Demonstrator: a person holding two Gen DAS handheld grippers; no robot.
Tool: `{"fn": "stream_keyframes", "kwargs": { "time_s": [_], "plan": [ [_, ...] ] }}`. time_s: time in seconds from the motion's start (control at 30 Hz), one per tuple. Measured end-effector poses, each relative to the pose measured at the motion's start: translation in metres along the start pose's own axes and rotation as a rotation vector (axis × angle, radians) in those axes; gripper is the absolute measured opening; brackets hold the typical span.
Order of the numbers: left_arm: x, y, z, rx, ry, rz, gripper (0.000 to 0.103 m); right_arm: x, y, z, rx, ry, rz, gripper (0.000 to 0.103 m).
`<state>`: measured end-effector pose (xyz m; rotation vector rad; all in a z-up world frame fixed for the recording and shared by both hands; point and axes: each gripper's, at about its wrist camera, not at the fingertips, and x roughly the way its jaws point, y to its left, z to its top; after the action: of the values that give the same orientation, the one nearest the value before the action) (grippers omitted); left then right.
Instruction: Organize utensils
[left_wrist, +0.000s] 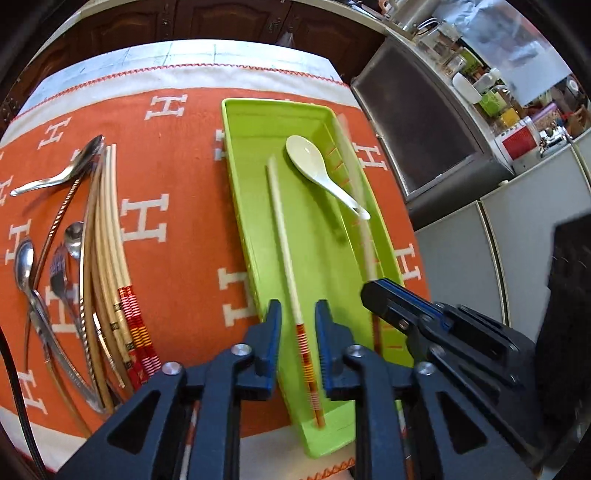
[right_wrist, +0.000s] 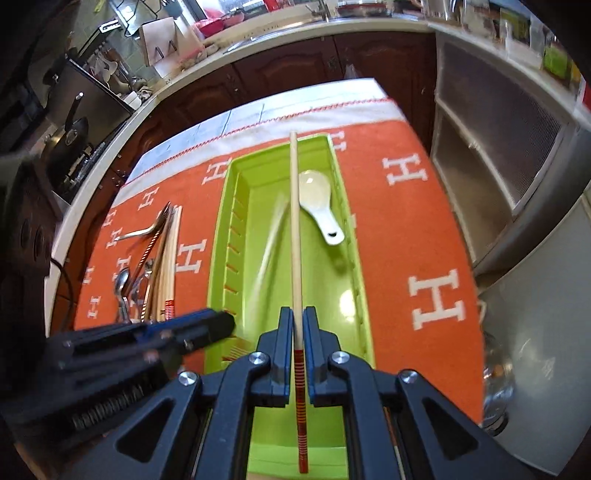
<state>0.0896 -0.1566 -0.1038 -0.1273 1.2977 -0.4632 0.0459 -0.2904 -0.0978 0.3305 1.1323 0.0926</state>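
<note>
A green tray (left_wrist: 255, 147) lies on the orange cloth and holds a white ceramic spoon (left_wrist: 317, 170) and a cream chopstick (left_wrist: 284, 236) with a red-striped end. My left gripper (left_wrist: 298, 314) is open, its fingers either side of that chopstick, not touching it. My right gripper (right_wrist: 298, 321) is shut on a second chopstick (right_wrist: 294, 221) and holds it lengthwise above the tray (right_wrist: 236, 236); the spoon (right_wrist: 319, 203) lies just right of it. In the left wrist view my right gripper (left_wrist: 373, 291) enters from the right with its blurred chopstick.
Left of the tray lies a pile of chopsticks (left_wrist: 107, 258) and metal spoons (left_wrist: 55, 177) on the orange cloth (left_wrist: 177, 206); the pile also shows in the right wrist view (right_wrist: 162, 266). Cabinets (left_wrist: 436, 147) stand right of the table. The table edge is near.
</note>
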Motion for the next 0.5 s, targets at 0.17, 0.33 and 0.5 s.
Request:
{"fn": "stream_keyframes", "kwargs": {
  "time_s": [0.17,0.33,0.5],
  "plan": [
    [-0.034,0.006,-0.011,0.021,-0.083,0.064,0.043,0.005,0.001,-0.004,0.021,0.02,0.014,0.006],
    [-0.062,0.019,-0.018,0.023,-0.159,0.134,0.049,-0.002,0.011,-0.007,0.04,-0.007,0.026,0.006],
    [-0.083,0.038,-0.027,0.03,-0.216,0.214,0.053,-0.013,0.031,-0.012,0.018,-0.039,0.044,0.006]
  ]
}}
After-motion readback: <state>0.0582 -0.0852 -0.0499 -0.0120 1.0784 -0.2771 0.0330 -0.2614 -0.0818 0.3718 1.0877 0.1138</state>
